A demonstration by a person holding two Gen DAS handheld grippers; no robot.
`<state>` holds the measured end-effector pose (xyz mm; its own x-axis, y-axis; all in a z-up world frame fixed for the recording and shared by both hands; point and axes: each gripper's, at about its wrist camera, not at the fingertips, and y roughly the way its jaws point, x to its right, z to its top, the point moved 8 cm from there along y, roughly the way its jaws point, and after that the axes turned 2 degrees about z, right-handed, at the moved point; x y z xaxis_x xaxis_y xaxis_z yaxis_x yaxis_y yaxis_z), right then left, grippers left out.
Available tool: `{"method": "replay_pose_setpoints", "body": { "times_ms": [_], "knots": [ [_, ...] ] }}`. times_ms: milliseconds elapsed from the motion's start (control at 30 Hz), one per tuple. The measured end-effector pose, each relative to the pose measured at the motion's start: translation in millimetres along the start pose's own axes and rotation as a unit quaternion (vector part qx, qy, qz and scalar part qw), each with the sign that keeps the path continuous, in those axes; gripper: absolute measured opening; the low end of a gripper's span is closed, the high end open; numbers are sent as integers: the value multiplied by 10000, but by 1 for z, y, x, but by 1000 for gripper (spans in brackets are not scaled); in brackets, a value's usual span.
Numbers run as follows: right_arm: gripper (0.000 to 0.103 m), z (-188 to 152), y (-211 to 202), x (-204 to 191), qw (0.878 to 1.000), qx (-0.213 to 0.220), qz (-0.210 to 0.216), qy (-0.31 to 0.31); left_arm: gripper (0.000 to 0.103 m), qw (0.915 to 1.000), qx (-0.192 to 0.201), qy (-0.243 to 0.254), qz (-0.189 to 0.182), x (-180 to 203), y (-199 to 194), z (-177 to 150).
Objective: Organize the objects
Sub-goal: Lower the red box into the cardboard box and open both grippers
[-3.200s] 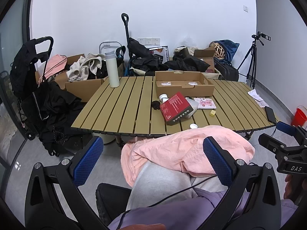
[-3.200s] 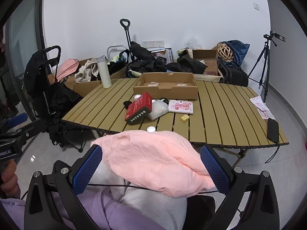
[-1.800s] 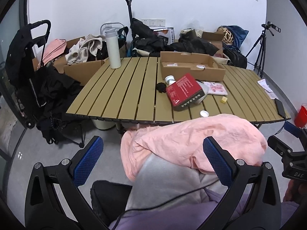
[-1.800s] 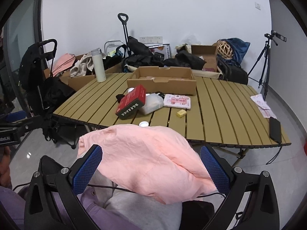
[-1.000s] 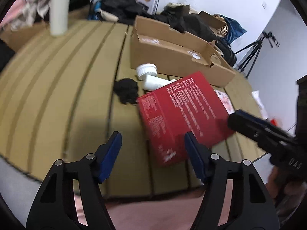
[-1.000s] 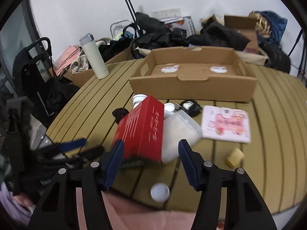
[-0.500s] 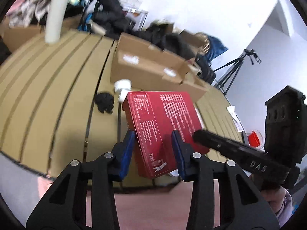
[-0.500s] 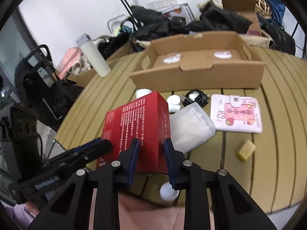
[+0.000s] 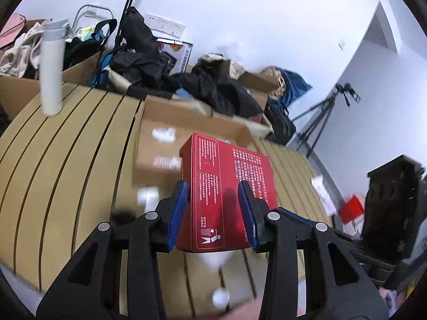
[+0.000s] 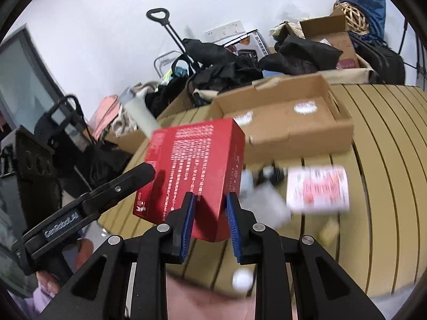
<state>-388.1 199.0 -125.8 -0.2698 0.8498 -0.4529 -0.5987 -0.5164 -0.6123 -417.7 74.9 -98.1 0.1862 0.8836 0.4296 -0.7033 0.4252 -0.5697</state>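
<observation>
Slatted wooden table (image 9: 66, 146) under white walls, open cardboard box (image 10: 293, 122) at its far side. Red box (image 9: 226, 186) lifted above the slats, clamped by both: left gripper (image 9: 213, 210) across its width, right gripper (image 10: 209, 218) pinching 1 lower corner.

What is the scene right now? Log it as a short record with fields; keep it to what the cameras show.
held item: red box, lifted off the table
left gripper: shut on the red box across its wide face
right gripper: shut on a narrow lower corner of the red box
table: tan slatted top
cardboard tray: open, behind the red box, only stickers visible inside
pink card: flat on the table, right of the box
white bottle: upright, far left of the table
white cap: near table edge
</observation>
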Motion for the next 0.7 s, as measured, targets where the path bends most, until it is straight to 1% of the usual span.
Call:
{"method": "replay_pose_setpoints", "body": {
  "times_ms": [33,67,133,167,233,267,300,333,367,400,433,500,567,600,667,700],
  "knots": [
    [26,15,11,6,10000,1,-7,17,35,10000,41,46,22,-1,8,11],
    [26,30,24,12,10000,-43,3,86,35,9998,70,146,118,-2,22,24],
    [26,61,57,26,9997,-149,57,173,35,9990,39,224,396,-11,54,49],
    [26,73,72,32,9996,-210,16,160,35,9985,-49,228,495,-18,75,61],
    [26,102,113,48,9992,-366,-80,104,35,9961,-326,110,818,-38,118,78],
    [26,111,131,55,9987,-472,-155,62,35,9949,-472,32,893,-51,144,87],
    [26,122,154,63,9979,-579,-306,-10,35,9938,-523,55,982,-58,159,90],
    [27,127,169,67,9970,-677,-362,-67,35,9912,-604,103,1176,-69,175,92],
    [27,129,186,70,9958,-847,-343,-95,35,9884,-680,144,1349,-79,189,93],
    [27,130,203,71,9942,-1041,-265,-88,35,9880,-745,137,1343,-85,197,91],
    [27,130,214,70,9931,-1155,-183,-72,34,9891,-762,90,1260,-87,198,88],
    [27,127,218,70,9935,-1110,-173,-157,40,9914,-690,122,1107,-88,190,82],
    [27,126,212,72,9943,-1042,-149,-155,54,9910,-672,410,1085,-81,177,78],
    [27,126,206,73,9945,-1027,-160,-126,56,9898,-620,561,1157,-75,166,78],
    [27,128,188,72,9949,-954,-288,-169,72,9860,-574,812,1336,-66,145,83],
    [27,130,170,70,9949,-866,-444,-260,74,9843,-573,925,1393,-59,131,88]
  ]
}}
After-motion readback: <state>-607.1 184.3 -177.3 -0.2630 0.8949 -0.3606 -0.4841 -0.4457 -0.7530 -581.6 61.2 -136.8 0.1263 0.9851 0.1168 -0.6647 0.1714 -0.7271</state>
